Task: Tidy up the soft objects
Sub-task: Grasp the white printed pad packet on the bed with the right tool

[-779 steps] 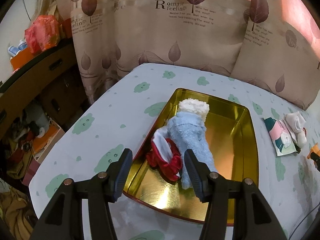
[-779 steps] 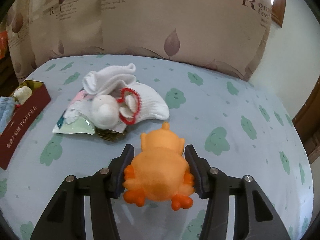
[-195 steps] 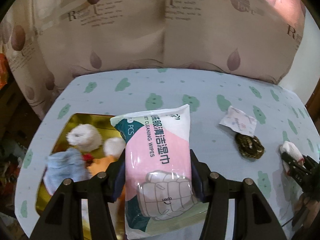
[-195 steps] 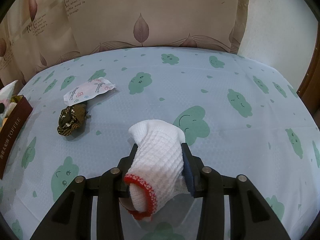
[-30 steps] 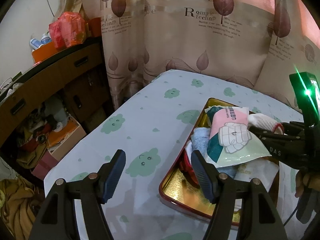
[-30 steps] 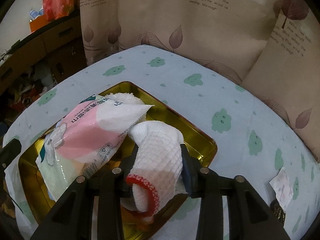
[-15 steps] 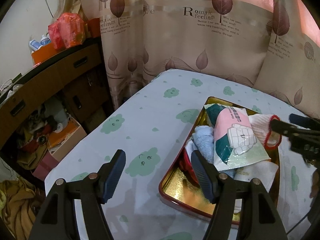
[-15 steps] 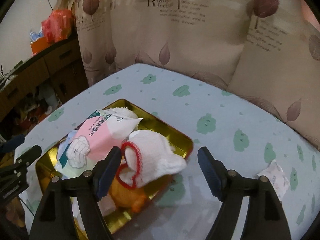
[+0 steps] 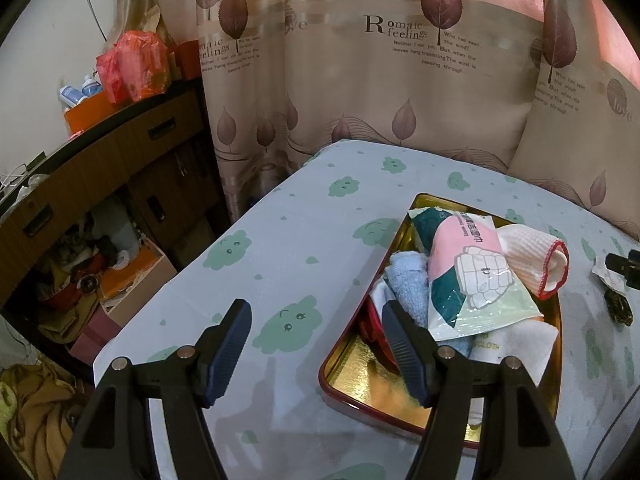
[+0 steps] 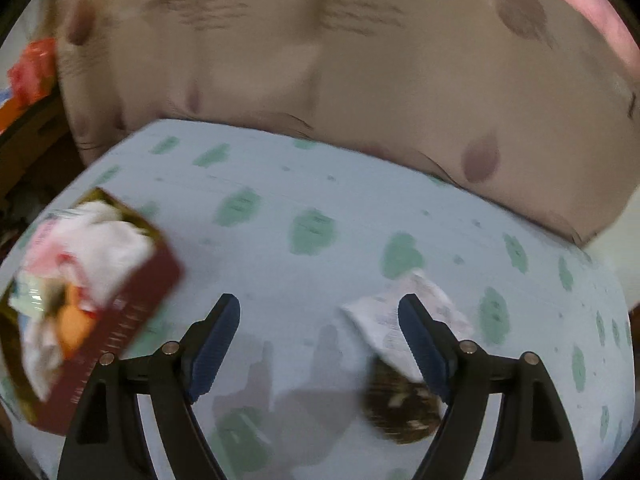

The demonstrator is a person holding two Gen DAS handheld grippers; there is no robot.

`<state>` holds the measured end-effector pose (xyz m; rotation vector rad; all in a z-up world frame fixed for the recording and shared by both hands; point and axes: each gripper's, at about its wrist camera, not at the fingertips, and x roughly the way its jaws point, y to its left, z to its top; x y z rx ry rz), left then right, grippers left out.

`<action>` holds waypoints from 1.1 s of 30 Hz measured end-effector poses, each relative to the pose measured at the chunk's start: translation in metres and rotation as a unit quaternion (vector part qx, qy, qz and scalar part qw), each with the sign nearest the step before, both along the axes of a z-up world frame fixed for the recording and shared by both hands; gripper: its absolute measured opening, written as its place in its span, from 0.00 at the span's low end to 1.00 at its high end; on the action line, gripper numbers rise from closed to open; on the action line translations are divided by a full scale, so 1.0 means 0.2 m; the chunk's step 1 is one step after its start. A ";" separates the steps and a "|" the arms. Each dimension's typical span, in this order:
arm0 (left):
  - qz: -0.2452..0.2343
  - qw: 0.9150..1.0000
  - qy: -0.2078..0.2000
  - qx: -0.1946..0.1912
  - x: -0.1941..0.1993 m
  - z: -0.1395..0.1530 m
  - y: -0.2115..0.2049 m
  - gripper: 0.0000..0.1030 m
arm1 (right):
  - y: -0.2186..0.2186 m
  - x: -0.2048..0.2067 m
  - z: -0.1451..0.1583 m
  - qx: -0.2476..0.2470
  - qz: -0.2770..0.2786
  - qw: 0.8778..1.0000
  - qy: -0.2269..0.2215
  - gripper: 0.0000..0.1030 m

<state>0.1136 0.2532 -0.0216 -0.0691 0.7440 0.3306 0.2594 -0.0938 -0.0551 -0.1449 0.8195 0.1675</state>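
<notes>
The gold tin (image 9: 404, 396) with a red outer wall (image 10: 116, 320) sits on the cloud-print table and holds a pink wet-wipes pack (image 9: 468, 268), a blue towel (image 9: 408, 280), and the white sock with a red cuff (image 9: 536, 260) lying on top. My left gripper (image 9: 316, 348) hovers open over the tin's near left corner, holding nothing. My right gripper (image 10: 320, 344) is still opening over bare table right of the tin, with nothing between its fingers. Beside its right finger lie a white sachet (image 10: 376, 316) and a dark brown scrunchie-like object (image 10: 400, 412). This view is motion-blurred.
A leaf-print curtain (image 9: 360, 80) and cushion (image 9: 580, 140) back the table. Left of the table's edge stand a wooden cabinet (image 9: 100, 172) and floor clutter (image 9: 92, 280). The sachet (image 9: 608, 272) and dark object (image 9: 618, 308) also show at the left view's right edge.
My right gripper let go of the white sock into the tin, opened, and swung away right toward the sachet. The left gripper stayed put.
</notes>
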 end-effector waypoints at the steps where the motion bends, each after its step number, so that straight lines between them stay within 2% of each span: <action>1: 0.000 1.000 0.000 0.001 0.00 0.00 0.00 0.67 | -0.05 0.03 -0.02 -0.003 -0.010 1.000 0.009 0.87; 7: 0.000 1.000 0.002 0.006 0.00 0.00 -0.01 0.68 | -0.20 0.16 -0.13 -0.002 -0.044 0.998 0.038 0.87; 16: 0.001 1.000 0.007 0.016 0.02 -0.03 0.00 0.68 | -0.29 0.32 -0.32 -0.010 -0.069 0.995 0.070 0.85; 17: 0.002 1.000 0.008 0.016 0.02 -0.03 0.00 0.68 | -0.31 0.32 -0.32 -0.001 -0.069 0.995 0.068 0.83; 19: 0.003 1.000 0.010 0.016 0.03 -0.03 0.00 0.67 | -0.35 0.32 -0.32 0.023 -0.076 0.995 0.066 0.64; 20: 0.004 1.000 0.011 0.017 0.03 -0.04 0.00 0.67 | -0.37 0.31 -0.32 0.028 -0.081 0.994 0.064 0.60; 22: 0.006 1.000 0.011 0.020 0.04 -0.04 0.00 0.67 | -0.40 0.30 -0.32 0.026 -0.083 0.995 0.058 0.44; 25: 0.008 1.000 0.008 0.025 0.03 -0.04 0.00 0.67 | -0.42 0.27 -0.31 0.018 -0.079 0.996 0.048 0.33; 33: -0.013 0.999 -0.003 0.039 0.01 -0.02 -0.07 0.67 | -0.66 0.10 -0.32 0.036 -0.122 0.991 0.038 0.32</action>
